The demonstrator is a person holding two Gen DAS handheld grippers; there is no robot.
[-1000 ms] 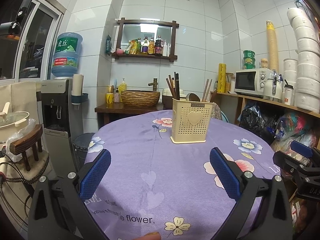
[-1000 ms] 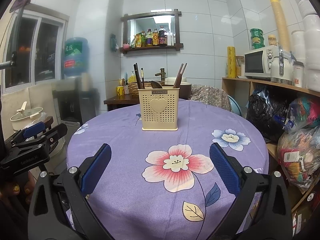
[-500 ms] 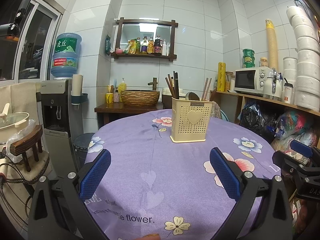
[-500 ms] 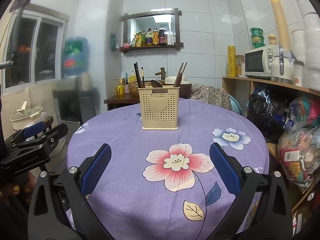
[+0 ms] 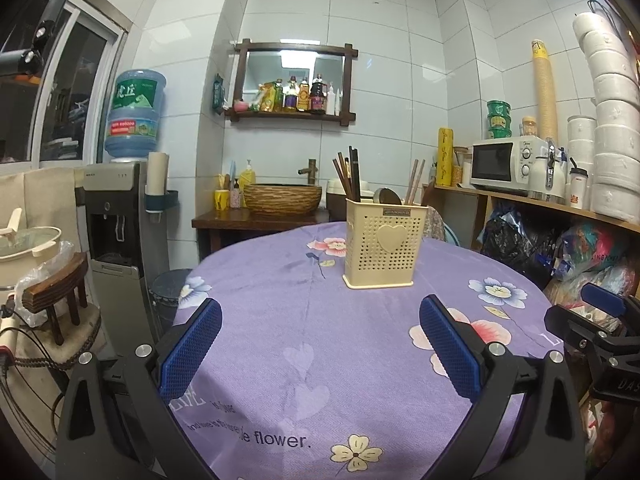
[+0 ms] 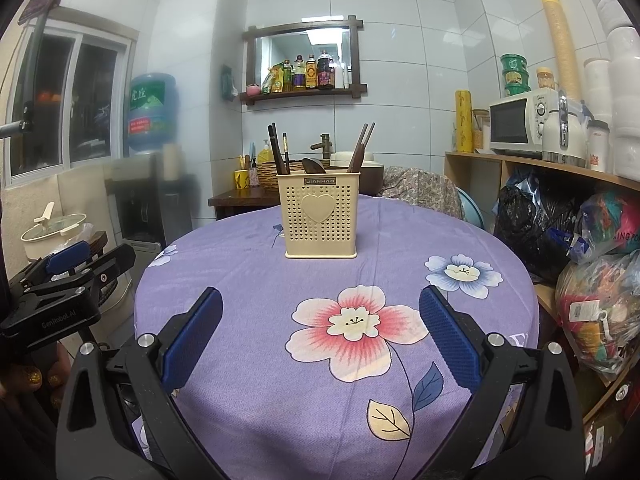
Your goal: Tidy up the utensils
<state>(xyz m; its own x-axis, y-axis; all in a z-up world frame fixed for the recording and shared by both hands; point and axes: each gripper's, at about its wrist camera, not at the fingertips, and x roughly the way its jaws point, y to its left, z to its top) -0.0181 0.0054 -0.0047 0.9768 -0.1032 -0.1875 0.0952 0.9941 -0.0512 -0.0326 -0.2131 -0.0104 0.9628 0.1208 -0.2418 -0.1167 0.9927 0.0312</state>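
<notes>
Utensils (image 6: 280, 148) stood upright in the holder (image 6: 320, 220), straight ahead of our right hand-held gripper (image 6: 320, 336); both hand-held grippers were spread, empty.

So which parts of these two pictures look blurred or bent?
Right wrist view: the water dispenser at left is hazy, while the utensil holder is sharp. Left wrist view: sharp throughout, but fisheye bends the wall tiles near the edges.

We hold the left gripper (image 5: 320, 354) and right gripper (image 6: 320, 344) level, side by side, jaws spread wide, both empty.
</notes>
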